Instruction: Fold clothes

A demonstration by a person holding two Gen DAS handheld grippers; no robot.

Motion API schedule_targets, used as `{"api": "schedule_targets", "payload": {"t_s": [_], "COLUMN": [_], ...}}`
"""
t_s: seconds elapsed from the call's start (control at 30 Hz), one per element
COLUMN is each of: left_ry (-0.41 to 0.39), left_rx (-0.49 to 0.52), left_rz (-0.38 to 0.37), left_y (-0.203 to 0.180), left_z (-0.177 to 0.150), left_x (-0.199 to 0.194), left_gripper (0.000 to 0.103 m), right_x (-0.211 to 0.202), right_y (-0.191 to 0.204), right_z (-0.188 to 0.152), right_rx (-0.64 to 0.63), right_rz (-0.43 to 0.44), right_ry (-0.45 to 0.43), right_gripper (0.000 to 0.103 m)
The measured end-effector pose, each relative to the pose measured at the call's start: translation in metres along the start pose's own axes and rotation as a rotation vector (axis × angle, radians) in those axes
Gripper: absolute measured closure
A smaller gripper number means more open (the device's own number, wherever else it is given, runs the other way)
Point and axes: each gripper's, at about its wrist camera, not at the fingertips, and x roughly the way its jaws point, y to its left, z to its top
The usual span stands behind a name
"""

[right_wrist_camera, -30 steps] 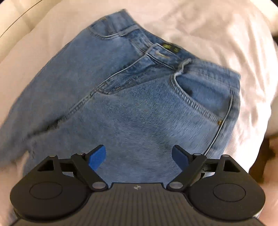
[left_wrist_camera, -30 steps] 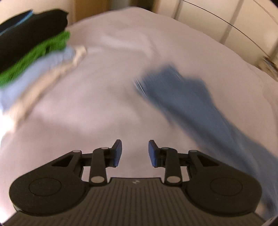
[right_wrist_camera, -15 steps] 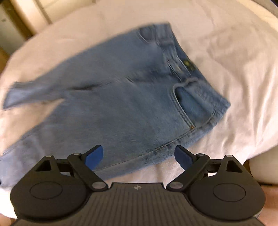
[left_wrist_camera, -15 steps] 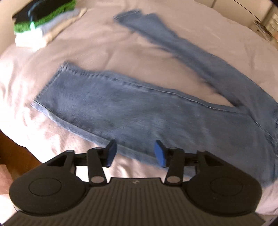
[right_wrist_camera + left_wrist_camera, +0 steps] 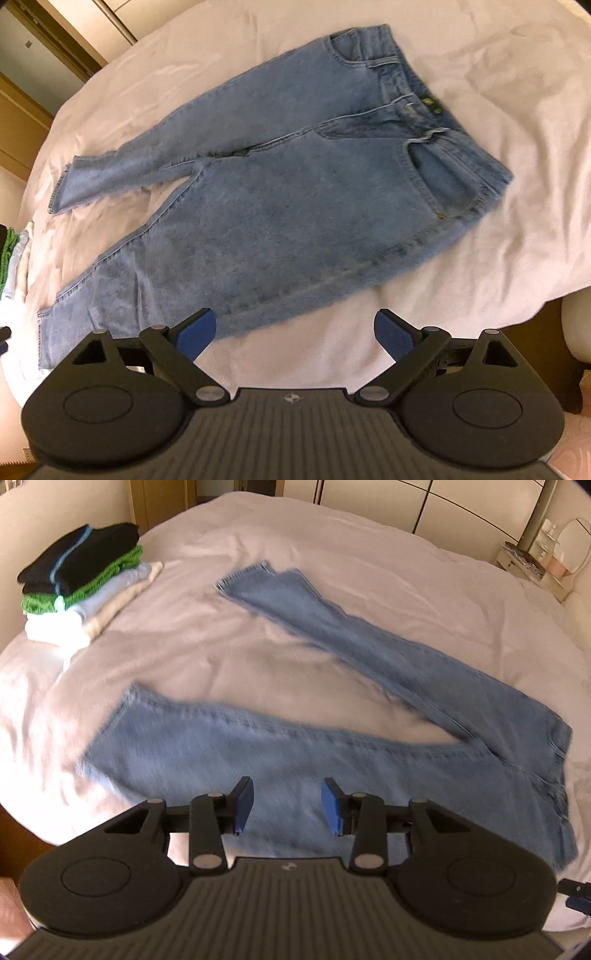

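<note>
Right now I see the jeans [image 5: 280, 746] spread flat on the white bed [image 5: 369, 546], front side up, legs splayed apart in a V. My left gripper [image 5: 286, 806] hovers over the nearer leg, toward its hem end, fingers parted and holding nothing. My right gripper [image 5: 293, 332] sits over bare sheet just off the jeans' near edge, below the hip, jaws spread wide and empty. From the right wrist view the waistband [image 5: 417, 92] lies at the far end of the jeans, with the front pocket [image 5: 439, 177] on the near hip. Beyond the legs' hems, at the bed's corner, stands a stack [image 5: 74, 579] of folded clothes, black on top, then green, pale blue and, I think, white or cream at the bottom; the blur makes that unclear.
</note>
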Motion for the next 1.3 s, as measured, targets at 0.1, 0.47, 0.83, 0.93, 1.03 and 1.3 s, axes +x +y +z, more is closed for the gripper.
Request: {"api": "schedule_targets", "payload": {"t_s": [0.1, 0.47, 0.83, 0.93, 1.03, 1.3], "left_ry": [0.004, 0.023, 0.021, 0.050, -0.007, -0.092], "left_rx": [0.009, 0.209, 0.376, 0.406, 0.400, 0.388], "left_rz": [-0.001, 0.000, 0.011, 0.024, -0.002, 0.024], "left_y": [0.024, 0.083, 0.080, 0.079, 0.084, 0.120], "left_z": [0.035, 0.215, 0.362, 0.360, 0.351, 0.331], "left_x": [0.034, 0.215, 0.386, 0.412, 0.392, 0.329], "left_gripper": [0.068, 0.065, 0.046, 0.089, 0.099, 0.097], "right_x": [0.027, 0.144, 0.196, 0.204, 0.210, 0.212], "right_y": [0.028, 0.189, 0.235, 0.231, 0.232, 0.239], "right_z": [0.017, 0.113, 0.137, 0.140, 0.144, 0.168], "right_rx": [0.016, 0.040, 0.055, 0.072, 0.075, 0.054], "right_rz": [-0.022, -0.057, -0.158, -0.195, -0.211, -0.191], "right_ry": [0.010, -0.019, 0.089, 0.123, 0.133, 0.054], "right_gripper": [0.008, 0.009, 0.008, 0.008, 0.008, 0.008]}}
